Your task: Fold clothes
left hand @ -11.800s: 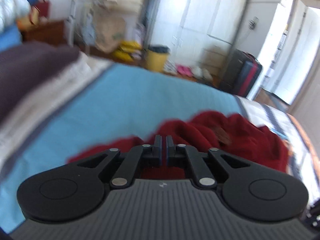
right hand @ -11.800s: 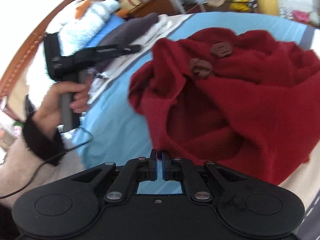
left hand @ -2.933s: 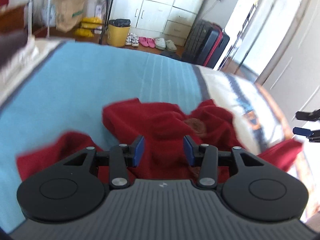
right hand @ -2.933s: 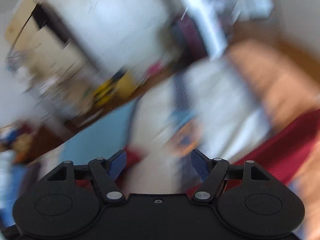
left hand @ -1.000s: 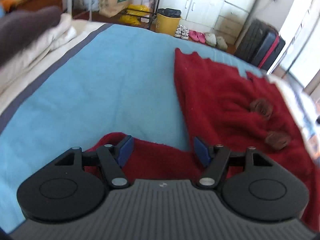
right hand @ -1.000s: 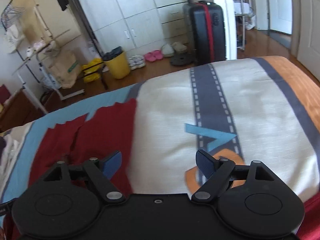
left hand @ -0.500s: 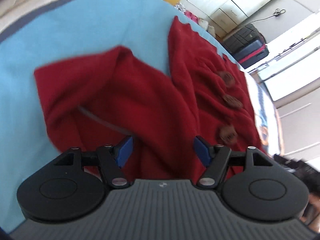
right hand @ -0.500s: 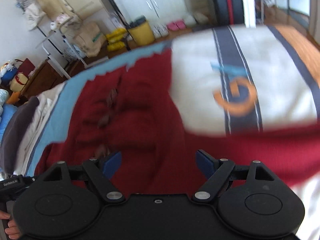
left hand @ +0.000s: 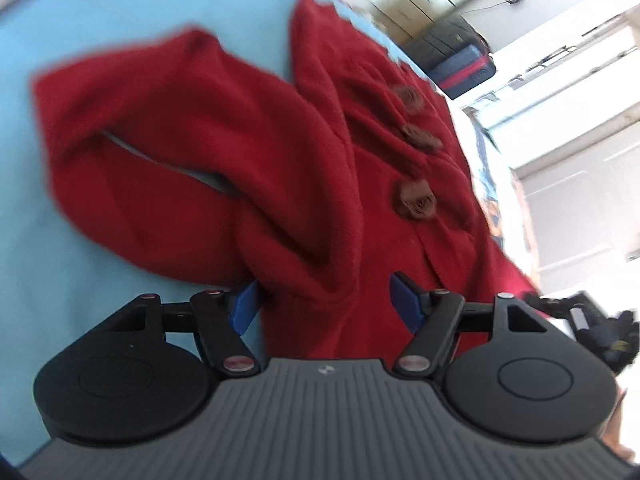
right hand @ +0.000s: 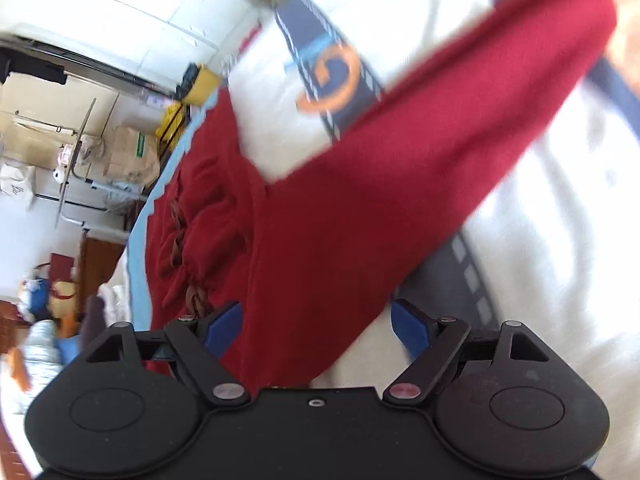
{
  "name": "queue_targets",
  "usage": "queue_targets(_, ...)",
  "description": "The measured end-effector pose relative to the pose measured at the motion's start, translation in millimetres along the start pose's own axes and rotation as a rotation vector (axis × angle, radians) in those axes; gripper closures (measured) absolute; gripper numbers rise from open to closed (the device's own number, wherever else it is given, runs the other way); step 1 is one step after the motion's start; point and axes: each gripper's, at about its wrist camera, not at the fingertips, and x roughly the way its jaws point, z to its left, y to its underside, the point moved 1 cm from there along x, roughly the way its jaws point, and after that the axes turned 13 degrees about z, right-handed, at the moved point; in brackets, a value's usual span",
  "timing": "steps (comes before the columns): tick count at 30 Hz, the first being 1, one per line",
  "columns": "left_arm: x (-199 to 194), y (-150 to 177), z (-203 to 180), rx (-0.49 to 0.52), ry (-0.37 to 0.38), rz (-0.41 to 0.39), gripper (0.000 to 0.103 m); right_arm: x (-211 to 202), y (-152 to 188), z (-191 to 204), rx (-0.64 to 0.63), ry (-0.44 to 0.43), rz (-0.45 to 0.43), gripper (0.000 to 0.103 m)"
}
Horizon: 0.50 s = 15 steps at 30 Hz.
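A red cardigan [left hand: 248,152] with brown buttons [left hand: 414,200] lies spread on the bed. One sleeve is bent back across the blue sheet at the left. My left gripper [left hand: 326,304] is open, its jaws apart over the cardigan's shoulder fabric. In the right wrist view the cardigan [right hand: 320,248] shows again, its other sleeve [right hand: 480,92] stretched out to the upper right over the white cover. My right gripper [right hand: 318,326] is open, its jaws apart over the base of that sleeve. Neither gripper holds cloth.
The bed has a blue sheet [left hand: 36,240] and a white cover with a dark striped band [right hand: 332,68]. A suitcase [left hand: 460,60], a yellow bin [right hand: 204,84], a rack with paper bags [right hand: 128,156] and white wardrobes stand beyond the bed.
Both grippers have stayed open and tilted down closer to the cardigan. The right view has rolled, and the far sleeve now fills more of it.
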Motion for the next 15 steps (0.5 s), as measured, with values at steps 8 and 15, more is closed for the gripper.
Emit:
queue_targets(8, -11.9, 5.9, -2.6, 0.027, -0.007, -0.071, 0.091, 18.7, 7.0, 23.8, -0.130, 0.014, -0.125, 0.091)
queue_targets(15, -52.6, 19.6, -3.3, 0.106, -0.046, -0.055, 0.091, -16.9, 61.3, 78.8, -0.598, 0.643, -0.357, 0.094)
